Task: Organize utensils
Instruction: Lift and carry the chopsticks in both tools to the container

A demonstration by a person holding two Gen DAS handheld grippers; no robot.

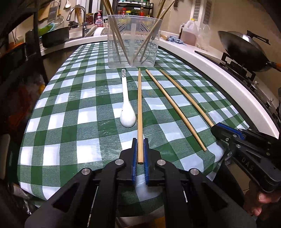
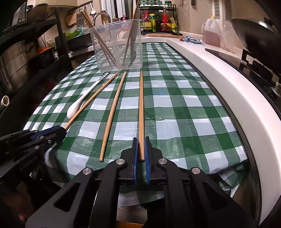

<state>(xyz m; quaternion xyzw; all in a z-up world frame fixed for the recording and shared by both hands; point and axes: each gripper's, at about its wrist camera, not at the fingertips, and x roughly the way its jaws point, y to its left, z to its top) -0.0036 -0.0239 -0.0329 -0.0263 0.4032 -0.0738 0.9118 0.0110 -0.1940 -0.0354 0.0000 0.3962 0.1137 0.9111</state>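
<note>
Three wooden chopsticks and a white spoon (image 1: 126, 105) lie on the green checked tablecloth. My left gripper (image 1: 140, 142) is shut on the near end of the left chopstick (image 1: 139, 108), next to the spoon. My right gripper (image 2: 141, 141) is shut on the near end of the right chopstick (image 2: 141, 108). The middle chopstick (image 1: 173, 107) lies free between them; it also shows in the right wrist view (image 2: 112, 115). A clear plastic container (image 1: 133, 42) stands at the far end and holds several chopsticks and a utensil.
A white counter edge (image 2: 219, 84) runs along the right, with a stove and wok (image 1: 244, 47) behind it. A sink (image 1: 77, 15), pots and bottles (image 2: 158, 21) stand at the back. The tablecloth's near edge (image 1: 87, 177) hangs just in front of the grippers.
</note>
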